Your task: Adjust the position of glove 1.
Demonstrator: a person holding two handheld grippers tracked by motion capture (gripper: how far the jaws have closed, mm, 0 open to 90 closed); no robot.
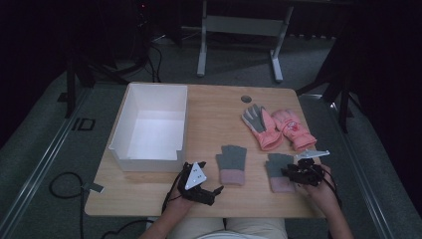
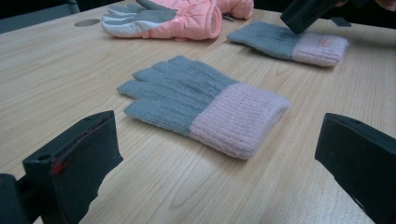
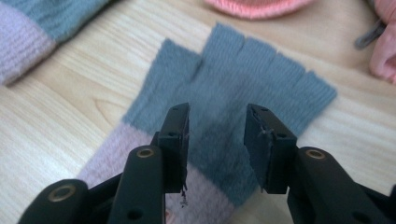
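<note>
On the table (image 1: 214,107) from above, left gripper (image 1: 211,191) sits near the left grey glove (image 1: 232,164) and right gripper (image 1: 290,172) over the right grey glove (image 1: 277,172), left gripper view shows jaws wide apart facing that glove, right gripper view shows jaws parted, gripping nothing.

Room is dim, esp. at edges; walls lost in dark. Light wood surface (image 1: 214,107) w/ rounded corners and a round grommet hole (image 1: 246,98) near far edge. Grey carpet floor (image 1: 50,149) all around. Metal floor rail (image 1: 37,169) runs diagonally at left, another at right. Black cables (image 1: 62,186) coil on floor at left, more by far left. White-legged table frame (image 1: 239,30) stands beyond.
</note>
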